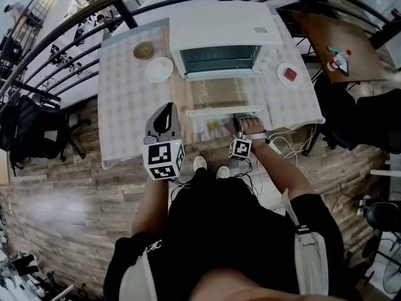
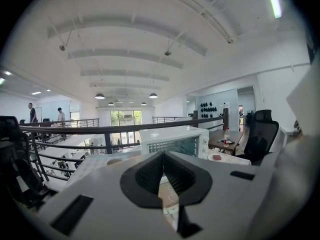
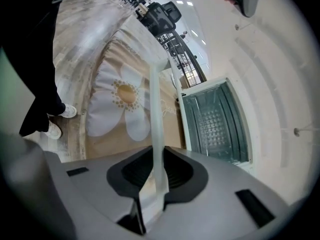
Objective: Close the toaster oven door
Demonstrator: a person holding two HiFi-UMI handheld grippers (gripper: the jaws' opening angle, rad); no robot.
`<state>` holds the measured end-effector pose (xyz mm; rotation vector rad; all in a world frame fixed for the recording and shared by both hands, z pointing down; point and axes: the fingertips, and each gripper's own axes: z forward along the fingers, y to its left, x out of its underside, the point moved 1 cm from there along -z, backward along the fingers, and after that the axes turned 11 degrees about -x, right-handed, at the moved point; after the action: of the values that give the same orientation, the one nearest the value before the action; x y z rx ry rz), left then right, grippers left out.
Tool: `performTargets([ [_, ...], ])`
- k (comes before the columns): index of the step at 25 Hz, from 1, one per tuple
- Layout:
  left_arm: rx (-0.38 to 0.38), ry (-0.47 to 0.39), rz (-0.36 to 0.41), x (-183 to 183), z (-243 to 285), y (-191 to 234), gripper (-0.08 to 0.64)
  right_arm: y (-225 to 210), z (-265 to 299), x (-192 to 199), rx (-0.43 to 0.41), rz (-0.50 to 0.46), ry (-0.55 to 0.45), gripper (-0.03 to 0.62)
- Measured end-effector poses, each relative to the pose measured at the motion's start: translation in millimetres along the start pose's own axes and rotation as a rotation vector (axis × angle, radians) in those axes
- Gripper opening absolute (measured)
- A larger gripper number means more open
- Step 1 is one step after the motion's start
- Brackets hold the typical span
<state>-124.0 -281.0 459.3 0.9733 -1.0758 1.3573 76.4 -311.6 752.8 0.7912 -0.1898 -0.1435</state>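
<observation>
A white toaster oven [image 1: 219,33] stands at the far side of a cloth-covered table [image 1: 125,105]. Its glass door [image 1: 219,96] lies open and flat toward me, and its pale handle bar [image 1: 213,113] runs along the near edge. My right gripper [image 1: 241,125] is at the right end of that bar. In the right gripper view the handle [image 3: 156,114] passes straight between the pads, and the right gripper [image 3: 159,169] is shut on it; the oven cavity [image 3: 215,121] shows beyond. My left gripper [image 1: 164,119] hovers left of the door, shut and empty. From the left gripper [image 2: 163,156] the oven [image 2: 175,140] is ahead.
A white plate [image 1: 160,69] and a small bowl [image 1: 143,50] sit left of the oven. A saucer with something red [image 1: 289,74] sits to its right. A black railing [image 1: 81,24] curves behind the table. A wooden desk [image 1: 338,55] is at the right, and cables [image 1: 285,144] hang by the table's near edge.
</observation>
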Motion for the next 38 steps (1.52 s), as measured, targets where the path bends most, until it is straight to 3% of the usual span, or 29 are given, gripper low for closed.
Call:
performTargets([
  [9, 0.026, -0.024, -0.021, -7.3, 5.6, -5.1, 0.014, -50.9, -34.8, -5.7, 0.01, 0.002, -0.032, 0.071],
  [38, 0.047, -0.064, -0.043, -20.7, 29.7, 4.8, 0.014, -200.9, -35.4, -10.8, 0.236, 0.093, -0.04, 0.1],
])
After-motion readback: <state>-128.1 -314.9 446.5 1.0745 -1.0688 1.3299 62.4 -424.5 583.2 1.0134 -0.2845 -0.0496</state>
